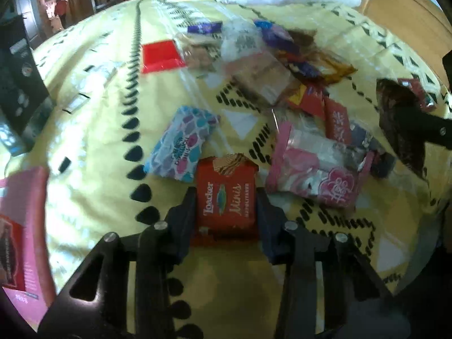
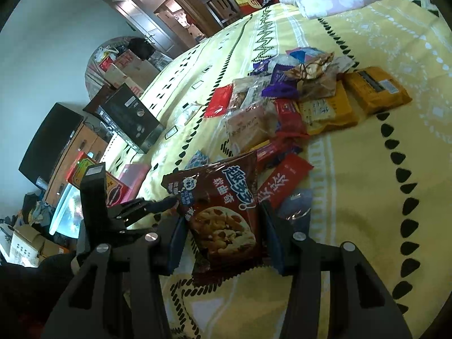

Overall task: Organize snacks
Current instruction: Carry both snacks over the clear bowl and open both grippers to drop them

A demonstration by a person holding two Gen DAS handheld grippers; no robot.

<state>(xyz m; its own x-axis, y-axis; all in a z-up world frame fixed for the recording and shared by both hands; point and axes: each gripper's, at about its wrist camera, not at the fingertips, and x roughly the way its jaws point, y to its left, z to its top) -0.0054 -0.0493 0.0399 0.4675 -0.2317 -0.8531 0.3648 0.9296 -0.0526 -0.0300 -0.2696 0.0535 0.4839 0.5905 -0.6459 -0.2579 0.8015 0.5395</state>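
Low in the centre of its frame, the left gripper (image 1: 226, 212) is clamped on a red wafer pack (image 1: 226, 195) by its side edges, label facing the camera. The right gripper (image 2: 223, 234) pinches a brown cookie bag (image 2: 223, 220) the same way – probably so each flat pack can be carried clear. The remaining snacks lie in a loose heap (image 2: 296, 101) on the yellow bedspread (image 2: 367, 197) (upper right of the right view), seemingly unsorted.

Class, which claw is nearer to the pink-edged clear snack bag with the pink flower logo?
Left. The left claw, shut on the red Loacker wafer pack, sits just beside the pink-edged bag. The right claw, holding the brown cookie packet, is farther off.
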